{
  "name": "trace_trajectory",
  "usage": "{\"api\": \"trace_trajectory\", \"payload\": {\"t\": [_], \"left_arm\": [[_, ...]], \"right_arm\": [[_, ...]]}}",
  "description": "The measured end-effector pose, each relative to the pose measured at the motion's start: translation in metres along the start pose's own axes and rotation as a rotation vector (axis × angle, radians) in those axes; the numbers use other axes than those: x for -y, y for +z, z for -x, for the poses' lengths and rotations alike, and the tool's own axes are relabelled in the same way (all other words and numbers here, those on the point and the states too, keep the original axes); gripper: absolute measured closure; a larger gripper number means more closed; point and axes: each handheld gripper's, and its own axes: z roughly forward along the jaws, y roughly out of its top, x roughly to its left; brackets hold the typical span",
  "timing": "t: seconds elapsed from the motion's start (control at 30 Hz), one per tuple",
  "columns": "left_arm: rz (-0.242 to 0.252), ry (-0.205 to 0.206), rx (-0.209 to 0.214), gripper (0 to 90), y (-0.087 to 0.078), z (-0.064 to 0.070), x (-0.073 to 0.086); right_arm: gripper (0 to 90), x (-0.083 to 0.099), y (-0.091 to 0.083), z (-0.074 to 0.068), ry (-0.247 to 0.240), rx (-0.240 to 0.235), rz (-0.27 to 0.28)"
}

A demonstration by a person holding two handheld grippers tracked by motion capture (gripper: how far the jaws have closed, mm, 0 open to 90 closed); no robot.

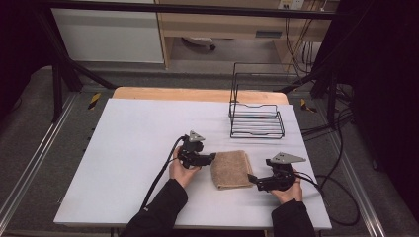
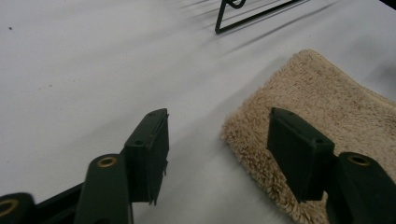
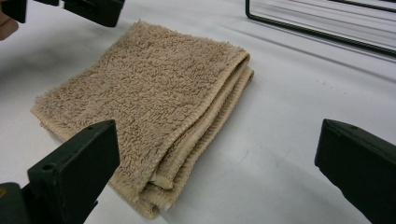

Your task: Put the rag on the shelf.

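Holding my left gripper (image 1: pixel 213 157) at the folded towel's (image 1: pixel 231 169) nine o'clock edge, jaws wide; my right gripper (image 1: pixel 251 179) waits at four o'clock, equally wide.

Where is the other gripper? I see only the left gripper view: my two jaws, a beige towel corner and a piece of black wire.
Observer: The right gripper is at the towel's opposite side, near its front corner, with jaws wide open.
Operator: Is the towel flat or folded?
Observer: Folded. The right gripper view shows stacked layers along one edge.
Operator: What is the black wire?
Observer: A wire rack that stands on the white table behind the towel, apart from it.
Operator: Does my gripper touch the towel?
Observer: In the high view the left gripper is at the towel's left edge; contact I cannot confirm.
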Motion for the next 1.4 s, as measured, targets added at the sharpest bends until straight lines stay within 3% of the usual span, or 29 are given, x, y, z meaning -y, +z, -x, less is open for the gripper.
{"api": "trace_trajectory", "payload": {"t": [0.2, 0.23, 0.4, 0.63, 0.87, 1.1, 1.23, 1.4], "left_arm": [[-0.022, -0.032, 0.009, 54.8, 0.012, 0.003, 0.001], [-0.029, -0.040, 0.011, 60.5, 0.014, 0.004, 0.001], [-0.040, -0.070, 0.005, 67.6, 0.019, 0.003, 0.001], [-0.048, -0.080, 0.025, 75.3, 0.023, 0.004, 0.002], [-0.041, -0.060, 0.013, 77.9, 0.026, 0.008, 0.003], [-0.038, -0.056, 0.006, 78.4, 0.026, 0.010, 0.004], [-0.037, -0.046, -0.002, 78.6, 0.026, 0.011, 0.004], [-0.032, -0.033, -0.011, 78.9, 0.026, 0.012, 0.005]], "right_arm": [[0.7, 0.000, -0.001, 0.000, 0.002, 0.002, 0.001], [0.8, -0.001, -0.001, 0.001, 0.004, 0.002, 0.000], [1.6, -0.001, -0.001, 0.001, 0.009, 0.005, 0.002], [4.4, -0.005, 0.002, 0.002, 0.011, 0.017, 0.004], [9.8, -0.016, 0.013, 0.007, 0.034, 0.025, 0.000], [25.0, -0.033, 0.033, 0.014, 0.052, 0.018, -0.004], [34.6, -0.039, 0.046, 0.019, 0.053, 0.040, -0.036], [44.9, -0.042, 0.059, 0.022, 0.063, 0.029, -0.068]]}}
